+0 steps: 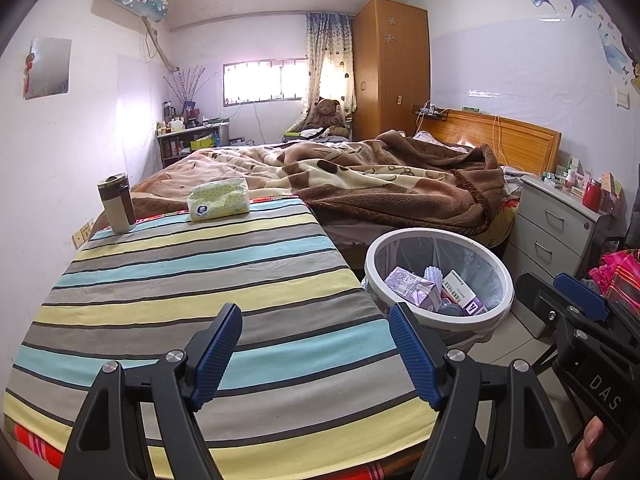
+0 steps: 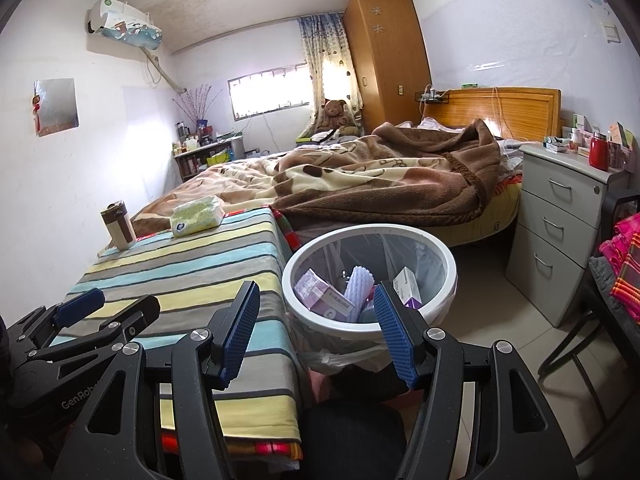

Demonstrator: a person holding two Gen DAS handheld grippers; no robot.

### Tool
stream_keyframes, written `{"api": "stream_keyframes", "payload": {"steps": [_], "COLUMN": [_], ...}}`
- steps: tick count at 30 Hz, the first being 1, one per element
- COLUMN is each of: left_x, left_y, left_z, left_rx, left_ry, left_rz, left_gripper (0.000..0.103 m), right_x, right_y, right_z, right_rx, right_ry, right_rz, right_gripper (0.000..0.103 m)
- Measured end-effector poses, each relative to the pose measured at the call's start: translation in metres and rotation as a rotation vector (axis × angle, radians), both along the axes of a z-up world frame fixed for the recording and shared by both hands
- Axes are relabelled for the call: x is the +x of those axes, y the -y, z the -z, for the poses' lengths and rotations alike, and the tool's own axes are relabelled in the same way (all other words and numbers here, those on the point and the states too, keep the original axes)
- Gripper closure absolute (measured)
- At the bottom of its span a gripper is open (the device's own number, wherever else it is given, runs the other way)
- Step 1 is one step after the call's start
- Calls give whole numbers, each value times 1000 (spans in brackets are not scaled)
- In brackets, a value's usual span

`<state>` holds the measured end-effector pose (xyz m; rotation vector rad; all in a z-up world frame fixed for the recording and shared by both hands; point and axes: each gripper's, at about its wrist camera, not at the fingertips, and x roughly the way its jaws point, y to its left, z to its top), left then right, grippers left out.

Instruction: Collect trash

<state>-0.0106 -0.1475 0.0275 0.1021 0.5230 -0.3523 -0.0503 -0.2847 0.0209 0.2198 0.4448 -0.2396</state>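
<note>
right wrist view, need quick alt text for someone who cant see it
An open right gripper with blue-padded fingers hovers empty before a round white bin holding purple boxes, beside a striped-cloth table.

The black left gripper with blue ribbed pads (image 1: 316,354) is held tilted downward, its jaws parted with nothing between them. The black right gripper with blue pads (image 2: 318,334) is held likewise, parted and empty.

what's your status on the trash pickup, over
Left gripper and right gripper both open, empty. Trash bin holds boxes. Table carries only tumbler and tissue pack. Nothing blocking.
</note>
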Motion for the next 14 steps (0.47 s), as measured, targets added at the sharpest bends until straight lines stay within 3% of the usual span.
{"api": "stream_keyframes", "payload": {"steps": [14], "left_x": [-1], "left_y": [-3], "left_z": [-3], "left_rx": [-6], "left_ry": [-5], "left_rz": [-10], "left_gripper": [27], "right_x": [1], "right_y": [-2], "right_z": [-1], "right_rx": [0], "right_ry": [-1], "right_rz": [0], "right_gripper": [42]}}
